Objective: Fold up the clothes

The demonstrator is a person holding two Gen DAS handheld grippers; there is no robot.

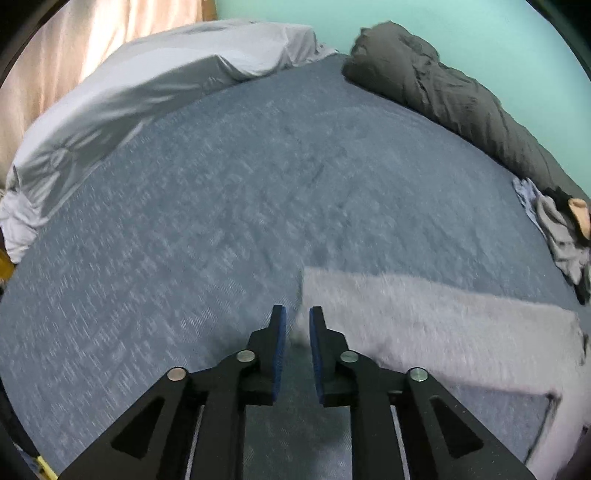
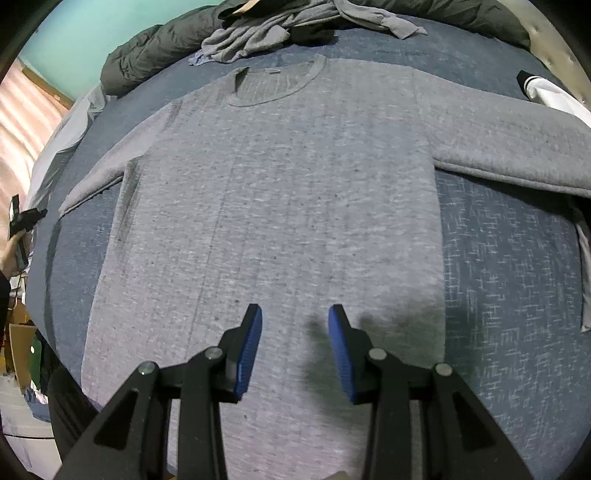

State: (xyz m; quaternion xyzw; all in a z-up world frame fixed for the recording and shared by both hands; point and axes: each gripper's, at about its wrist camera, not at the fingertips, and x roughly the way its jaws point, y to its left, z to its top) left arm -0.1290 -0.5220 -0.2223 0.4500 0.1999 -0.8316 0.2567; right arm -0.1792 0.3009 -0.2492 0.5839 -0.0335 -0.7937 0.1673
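A grey long-sleeved sweater (image 2: 280, 192) lies flat on the blue bed cover (image 2: 517, 295), neck at the far side and both sleeves spread outward. My right gripper (image 2: 295, 314) hangs open over the sweater's lower body, with nothing between its blue pads. In the left wrist view one sleeve (image 1: 424, 325) stretches across the bed from the right. My left gripper (image 1: 297, 314) is at the sleeve's end. Its jaws stand a little apart, and the sleeve's edge lies blurred in the narrow gap with the pads not pressing on it.
A dark quilted cover (image 1: 443, 92) is bunched along the far edge by the teal wall. A pale grey sheet (image 1: 147, 96) is heaped at the left. Loose grey clothes (image 2: 258, 33) lie beyond the sweater's neck. A white garment with dark trim (image 2: 546, 92) lies at the right.
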